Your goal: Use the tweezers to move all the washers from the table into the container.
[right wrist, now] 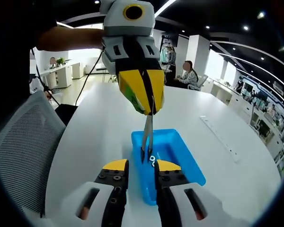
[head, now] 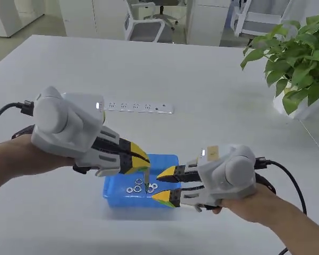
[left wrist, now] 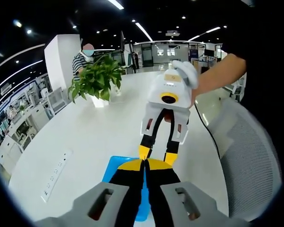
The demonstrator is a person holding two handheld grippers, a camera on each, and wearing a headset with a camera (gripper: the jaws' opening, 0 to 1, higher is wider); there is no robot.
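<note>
My left gripper [head: 144,162] has its jaws clamped on the thin metal tweezers [right wrist: 147,132], tips down inside the blue plastic container [head: 113,196] on the white surface [head: 202,74]. Small silver washers [head: 138,187] lie inside it. My right gripper [head: 157,186] hovers alongside, jaws apart.

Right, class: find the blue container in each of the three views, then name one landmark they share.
Head view: blue container at lower centre.
Left gripper view: container at bottom centre, under the jaws.
Right gripper view: container just below centre, ahead of the jaws.
Shared landmark: the white power strip.
</note>
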